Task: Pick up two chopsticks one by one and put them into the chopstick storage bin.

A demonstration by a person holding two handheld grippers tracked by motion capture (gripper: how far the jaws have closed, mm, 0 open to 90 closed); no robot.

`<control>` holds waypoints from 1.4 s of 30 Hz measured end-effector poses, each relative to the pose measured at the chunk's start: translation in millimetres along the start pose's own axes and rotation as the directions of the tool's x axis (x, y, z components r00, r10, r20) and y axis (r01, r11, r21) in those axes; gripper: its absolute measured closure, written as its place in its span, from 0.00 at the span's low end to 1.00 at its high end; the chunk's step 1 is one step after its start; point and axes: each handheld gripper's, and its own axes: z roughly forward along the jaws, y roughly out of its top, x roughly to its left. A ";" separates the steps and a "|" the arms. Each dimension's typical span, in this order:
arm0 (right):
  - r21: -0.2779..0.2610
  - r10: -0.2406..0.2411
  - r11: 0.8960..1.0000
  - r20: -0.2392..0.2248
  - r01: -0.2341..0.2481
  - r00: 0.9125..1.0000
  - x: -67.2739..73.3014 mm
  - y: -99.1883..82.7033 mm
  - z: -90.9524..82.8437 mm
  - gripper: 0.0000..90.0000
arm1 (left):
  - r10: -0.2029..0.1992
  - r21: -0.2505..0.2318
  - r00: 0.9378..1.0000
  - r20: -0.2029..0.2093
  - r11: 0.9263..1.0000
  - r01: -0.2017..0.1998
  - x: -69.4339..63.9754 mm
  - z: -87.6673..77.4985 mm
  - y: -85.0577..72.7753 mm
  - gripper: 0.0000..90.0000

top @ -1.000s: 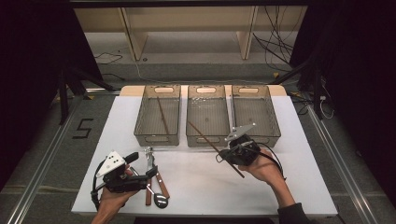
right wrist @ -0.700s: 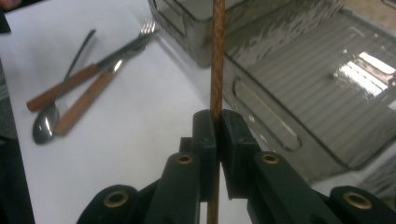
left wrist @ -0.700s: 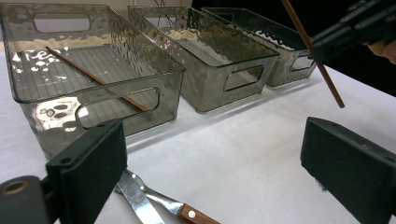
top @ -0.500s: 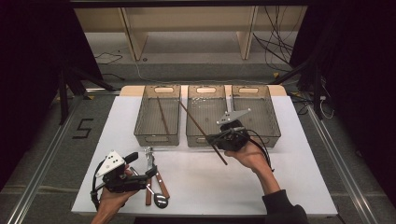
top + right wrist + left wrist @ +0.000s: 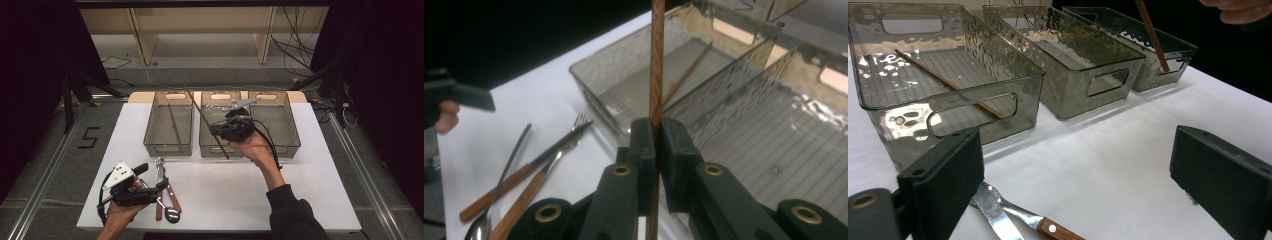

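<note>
My right gripper (image 5: 215, 130) (image 5: 657, 137) is shut on a brown wooden chopstick (image 5: 200, 112) (image 5: 657, 60), held in the air over the front of the middle bin (image 5: 212, 150). The stick slants from above the gap between the left and middle bins down toward the table, and its lower end shows in the left gripper view (image 5: 1152, 35). A second chopstick (image 5: 174, 124) (image 5: 948, 82) lies in the left bin (image 5: 150, 142). My left gripper (image 5: 150, 179) (image 5: 1078, 185) rests open at the front left, with nothing between its jaws.
A third clear grey bin (image 5: 292, 135) stands on the right of the row. Wooden-handled cutlery (image 5: 167, 200) (image 5: 524, 175), a fork, a knife and a spoon, lies on the white table (image 5: 225, 200) by my left gripper. Shelving stands behind the table.
My right gripper has risen and moved away from the front edge toward the bins, carrying the chopstick. The left gripper has stayed where it was.
</note>
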 end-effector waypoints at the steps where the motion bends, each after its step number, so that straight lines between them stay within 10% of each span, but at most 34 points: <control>1: -0.003 0.004 1.000 0.000 -0.004 1.000 -0.1 3.4 1.7 0.95 | 0.000 0.001 1.000 0.000 1.000 0.000 0.1 -0.2 0.0 0.07; 42: -0.063 0.188 0.980 -0.033 -0.190 0.982 -5.9 53.8 77.9 0.95 | 0.006 -0.002 1.000 0.002 1.000 -0.006 0.8 -1.5 0.5 0.07</control>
